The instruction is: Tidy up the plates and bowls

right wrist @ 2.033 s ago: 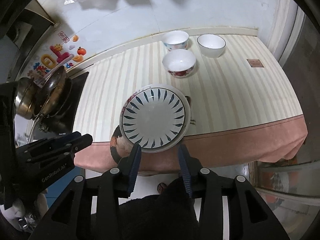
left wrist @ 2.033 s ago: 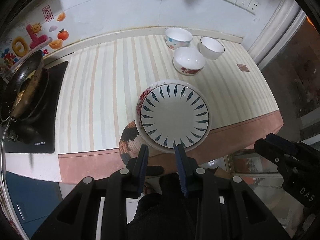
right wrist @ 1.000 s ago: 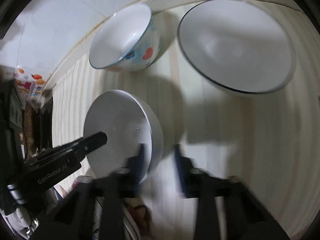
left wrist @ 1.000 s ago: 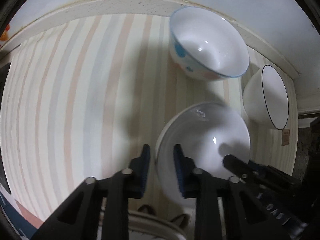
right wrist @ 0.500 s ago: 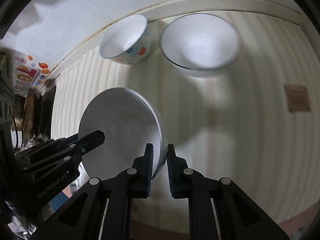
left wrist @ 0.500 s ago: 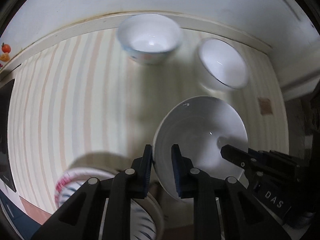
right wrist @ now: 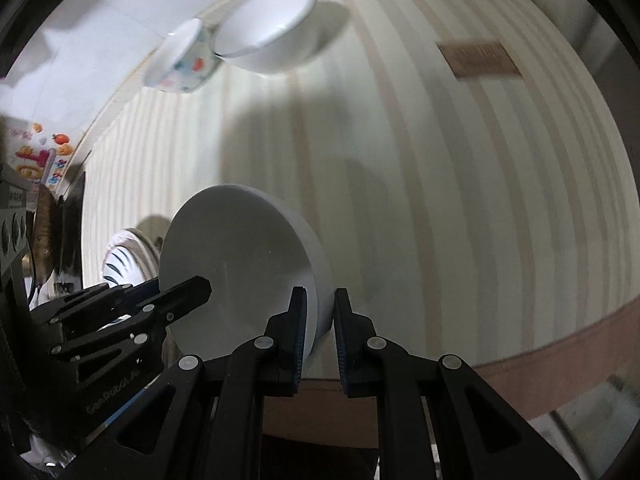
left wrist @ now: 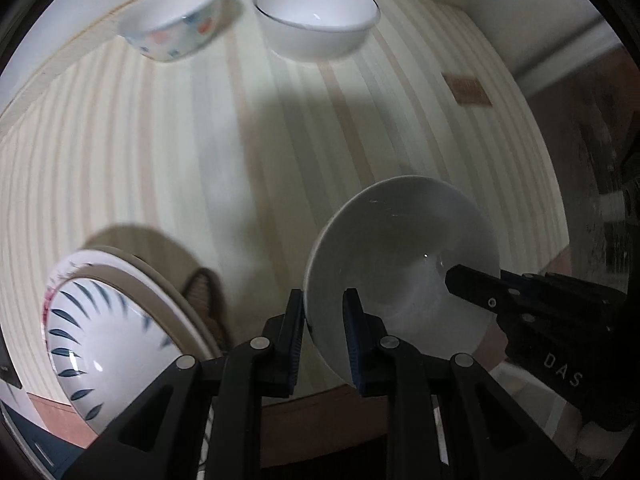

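Risk first: white bowl point(left wrist: 400, 264) held aloft near counter's front edge, pinched by rim only. Left gripper point(left wrist: 323, 334) clamps near rim, right gripper point(right wrist: 319, 330) opposite rim. Glazed ceramic, smooth, slick; uneven pull between hands could slip it, drop onto striped counter point(left wrist: 200, 140), chip likely. Stacked plates point(left wrist: 100, 332) just left, blue leaf pattern, shallow; a swing could clip them. Far back by wall: spotted bowl point(left wrist: 174, 20) and plain bowl, dark-rimmed point(left wrist: 316, 20), side by side, round, deep.

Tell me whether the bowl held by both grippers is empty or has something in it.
Empty. The white bowl, pinched at opposite rims by the left gripper and right gripper, shows a bare glossy inside.
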Action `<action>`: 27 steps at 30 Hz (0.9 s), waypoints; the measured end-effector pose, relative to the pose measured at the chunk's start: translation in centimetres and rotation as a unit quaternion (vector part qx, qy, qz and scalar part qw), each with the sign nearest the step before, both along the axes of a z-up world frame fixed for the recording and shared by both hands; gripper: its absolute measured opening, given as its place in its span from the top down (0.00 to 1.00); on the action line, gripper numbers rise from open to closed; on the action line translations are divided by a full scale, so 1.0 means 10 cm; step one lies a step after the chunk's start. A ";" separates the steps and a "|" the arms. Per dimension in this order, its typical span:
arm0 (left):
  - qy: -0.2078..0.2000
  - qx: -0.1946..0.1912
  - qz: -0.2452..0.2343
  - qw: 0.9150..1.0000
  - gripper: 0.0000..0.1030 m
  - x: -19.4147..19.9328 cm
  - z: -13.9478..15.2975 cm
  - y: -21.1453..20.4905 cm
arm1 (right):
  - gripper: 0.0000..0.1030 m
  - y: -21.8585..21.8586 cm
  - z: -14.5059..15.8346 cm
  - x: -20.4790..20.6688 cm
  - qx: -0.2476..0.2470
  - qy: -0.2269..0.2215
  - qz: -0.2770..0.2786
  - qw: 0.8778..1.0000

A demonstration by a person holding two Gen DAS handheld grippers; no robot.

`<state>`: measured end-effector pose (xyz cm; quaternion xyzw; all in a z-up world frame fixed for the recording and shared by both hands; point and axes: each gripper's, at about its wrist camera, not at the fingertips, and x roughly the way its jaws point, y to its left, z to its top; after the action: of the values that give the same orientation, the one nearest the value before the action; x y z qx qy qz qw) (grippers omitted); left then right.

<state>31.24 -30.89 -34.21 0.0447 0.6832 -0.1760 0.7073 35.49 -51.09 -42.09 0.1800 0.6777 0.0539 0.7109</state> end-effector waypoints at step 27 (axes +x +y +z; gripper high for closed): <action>-0.055 -0.023 0.081 0.995 0.75 0.54 0.54 0.53 | 0.63 -0.34 0.55 0.32 0.029 -0.043 -0.035 0.998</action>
<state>36.62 -25.55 -28.78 -0.0177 0.6403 -0.1314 0.7566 38.72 -54.51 -36.63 0.2221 0.6380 0.0562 0.7352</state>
